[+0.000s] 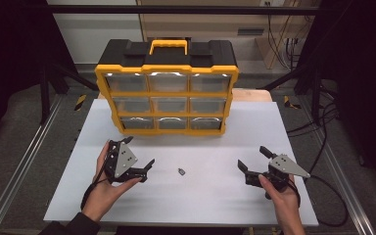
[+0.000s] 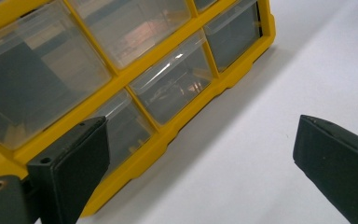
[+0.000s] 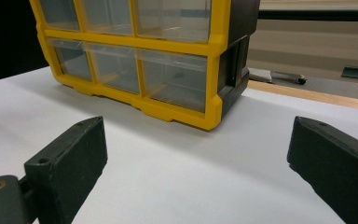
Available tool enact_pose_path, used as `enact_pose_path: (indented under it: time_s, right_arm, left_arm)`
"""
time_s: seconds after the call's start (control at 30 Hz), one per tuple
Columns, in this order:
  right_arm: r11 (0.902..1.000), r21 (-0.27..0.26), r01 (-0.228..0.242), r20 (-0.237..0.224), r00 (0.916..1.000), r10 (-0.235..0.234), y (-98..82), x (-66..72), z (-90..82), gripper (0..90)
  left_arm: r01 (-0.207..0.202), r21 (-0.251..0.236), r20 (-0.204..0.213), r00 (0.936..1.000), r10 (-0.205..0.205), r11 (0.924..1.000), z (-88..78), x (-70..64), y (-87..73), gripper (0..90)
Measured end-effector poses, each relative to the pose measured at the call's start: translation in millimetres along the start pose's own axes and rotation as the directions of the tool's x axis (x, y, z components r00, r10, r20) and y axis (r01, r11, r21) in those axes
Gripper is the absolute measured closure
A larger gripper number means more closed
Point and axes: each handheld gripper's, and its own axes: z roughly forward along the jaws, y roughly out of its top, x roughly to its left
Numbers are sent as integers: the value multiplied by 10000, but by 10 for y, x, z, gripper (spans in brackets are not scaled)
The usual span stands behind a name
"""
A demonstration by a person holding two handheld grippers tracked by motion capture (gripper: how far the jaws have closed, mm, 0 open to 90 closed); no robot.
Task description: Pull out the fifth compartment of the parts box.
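1. One table (image 1: 254, 205): a flat, matte white rectangular top, bearing everything below.
2. One organizer box (image 1: 167, 93): hard plastic, yellow frame with a black back and a yellow carry handle, standing upright at the far middle of the table. It has nine clear rectangular drawers, three rows of three, all pushed in.
3. Two grippers, black with grey three-cornered plates. The left gripper (image 1: 139, 159) is in front of the box's left end, the right gripper (image 1: 252, 159) is in front of its right end, well apart. Both have their jaws spread wide with nothing between them.
4. One small dark part (image 1: 181, 171): it lies on the table in front of the box's middle, between the grippers, touching neither; its shape is too small to tell.
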Motion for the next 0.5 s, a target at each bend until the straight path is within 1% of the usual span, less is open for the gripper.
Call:
enact_pose_path:
  time_s: [0.1,0.13,0.2,0.3,0.37,0.47,0.5]
  right_arm:
    - [9999,112,92,-54,9999,-92,-6,3,2,53]
    - [9999,117,118,-45,9999,-118,-7,2,4,53]
    - [9999,122,117,-34,9999,-117,-8,2,4,53]
    - [9999,113,122,-52,9999,-122,-6,7,8,54]
    - [9999,79,99,-124,9999,-98,0,15,9,54]
    - [10000,32,68,-215,9997,-68,5,33,2,55]
    - [10000,46,47,-238,9997,-46,6,40,-2,54]
  left_arm:
    - [-15,29,60,10000,15,10000,20,19,32,36]
    - [-96,-19,160,9998,96,10000,45,37,42,30]
    - [-142,37,144,9998,142,9999,56,44,41,30]
    - [-203,158,19,9998,203,9997,63,63,48,32]
    - [-434,179,-158,9989,437,9989,75,84,72,33]
    - [-490,214,-264,9984,496,9986,99,99,77,36]
    - [-630,321,-336,9974,640,9975,127,117,81,37]
